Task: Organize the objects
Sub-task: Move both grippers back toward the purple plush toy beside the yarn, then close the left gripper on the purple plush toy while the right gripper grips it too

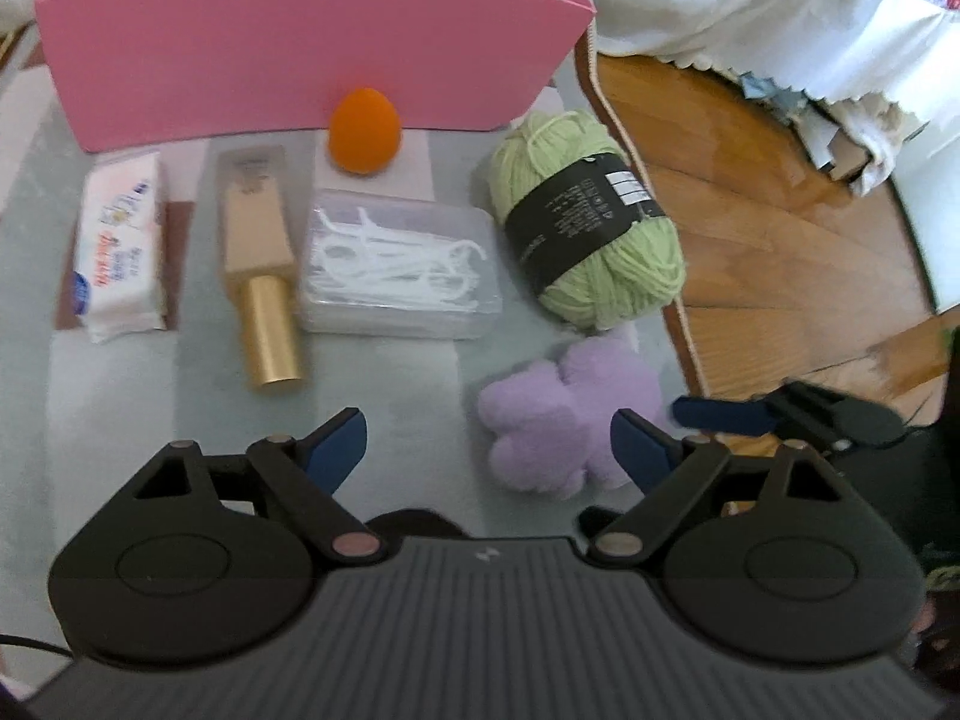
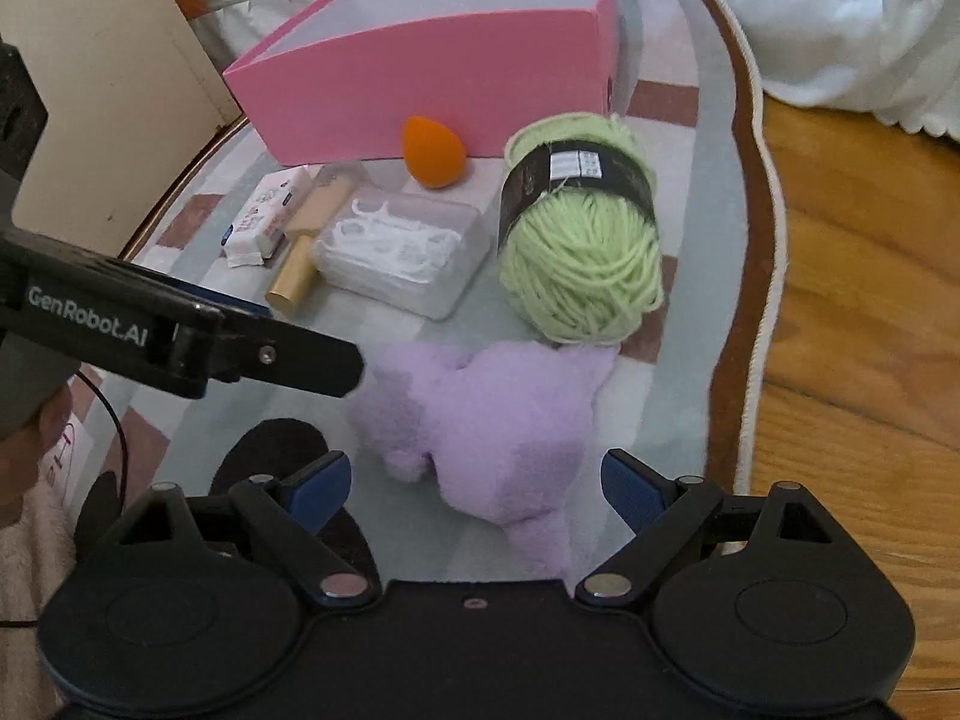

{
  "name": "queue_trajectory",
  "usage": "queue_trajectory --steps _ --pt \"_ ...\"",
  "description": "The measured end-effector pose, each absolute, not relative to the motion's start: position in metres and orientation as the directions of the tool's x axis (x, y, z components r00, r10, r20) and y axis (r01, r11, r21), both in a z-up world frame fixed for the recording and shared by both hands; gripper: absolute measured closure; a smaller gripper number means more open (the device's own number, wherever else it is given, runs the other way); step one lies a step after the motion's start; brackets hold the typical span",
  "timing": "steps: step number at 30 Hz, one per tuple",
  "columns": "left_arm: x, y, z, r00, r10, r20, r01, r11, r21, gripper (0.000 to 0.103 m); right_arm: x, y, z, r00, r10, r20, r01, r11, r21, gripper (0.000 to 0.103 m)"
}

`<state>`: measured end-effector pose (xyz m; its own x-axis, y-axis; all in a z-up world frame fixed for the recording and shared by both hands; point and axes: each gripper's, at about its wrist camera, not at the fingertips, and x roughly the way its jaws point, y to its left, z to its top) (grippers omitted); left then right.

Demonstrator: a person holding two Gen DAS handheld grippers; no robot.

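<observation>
Pale checked rug (image 1: 252, 378) over a wooden floor (image 1: 780, 228) carries everything. Both grippers tilt steeply down: the left gripper (image 1: 486, 450) and the right gripper (image 2: 477, 489) each have fingers spread wide and empty, with a purple plush toy (image 2: 480, 420) just ahead of them. Beyond it lie green yarn (image 1: 585, 228), a clear box of floss picks (image 1: 399, 264), a gold-capped tube (image 1: 261, 264), a tissue pack (image 1: 120, 240) and an orange sponge (image 1: 365, 129) before an open pink box (image 1: 288, 54). Its inside is hidden.
</observation>
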<state>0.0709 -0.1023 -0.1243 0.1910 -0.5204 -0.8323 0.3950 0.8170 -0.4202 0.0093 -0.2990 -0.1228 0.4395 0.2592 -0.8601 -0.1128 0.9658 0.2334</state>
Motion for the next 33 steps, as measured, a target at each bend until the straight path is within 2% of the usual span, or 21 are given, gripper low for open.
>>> queue_trajectory --steps 1,3,5,7,9,10,11,12,15,26,33 --pt "0.07 -0.103 -0.127 0.183 -0.534 -0.825 0.392 0.809 -0.437 0.019 0.01 -0.298 -0.126 0.438 0.265 -0.859 -0.113 0.964 0.239 0.01" --pt "0.069 -0.107 -0.134 0.168 -0.556 -0.814 0.393 0.795 -0.463 0.029 0.011 -0.298 -0.131 0.437 0.263 -0.86 -0.104 0.965 0.242 0.01" --pt "0.069 -0.112 -0.14 0.165 -0.562 -0.811 0.391 0.792 -0.469 0.03 0.014 -0.299 -0.136 0.437 0.262 -0.86 -0.088 0.964 0.249 0.01" --pt "0.069 -0.117 -0.144 0.157 -0.563 -0.811 0.394 0.789 -0.471 0.037 0.015 -0.301 -0.139 0.441 0.258 -0.86 -0.073 0.965 0.252 0.01" --pt "0.069 -0.119 -0.147 0.146 -0.57 -0.809 0.395 0.783 -0.481 0.054 0.017 -0.303 -0.141 0.443 0.254 -0.86 -0.06 0.965 0.255 0.011" --pt "0.069 -0.119 -0.149 0.139 -0.576 -0.805 0.39 0.78 -0.49 0.056 0.017 -0.303 -0.142 0.444 0.255 -0.859 -0.055 0.965 0.258 0.013" --pt "0.068 -0.119 -0.151 0.13 -0.588 -0.798 0.383 0.772 -0.507 0.062 0.017 -0.304 -0.142 0.445 0.259 -0.857 -0.055 0.963 0.263 0.019" --pt "0.068 -0.117 -0.152 0.122 -0.598 -0.792 0.373 0.767 -0.522 0.063 0.017 -0.304 -0.142 0.445 0.268 -0.855 -0.06 0.961 0.27 0.026" --pt "0.068 -0.115 -0.155 0.111 -0.612 -0.783 0.361 0.759 -0.542 0.063 0.014 -0.301 -0.142 0.451 0.265 -0.852 -0.078 0.963 0.259 0.031" --pt "0.059 -0.113 -0.149 0.122 -0.608 -0.785 0.358 0.764 -0.536 0.064 0.009 -0.298 -0.14 0.469 0.24 -0.85 -0.076 0.97 0.232 0.034" --pt "0.055 -0.087 -0.129 0.111 -0.641 -0.759 0.316 0.747 -0.585 0.064 0.005 -0.282 -0.118 0.445 0.248 -0.86 -0.111 0.969 0.221 0.032"
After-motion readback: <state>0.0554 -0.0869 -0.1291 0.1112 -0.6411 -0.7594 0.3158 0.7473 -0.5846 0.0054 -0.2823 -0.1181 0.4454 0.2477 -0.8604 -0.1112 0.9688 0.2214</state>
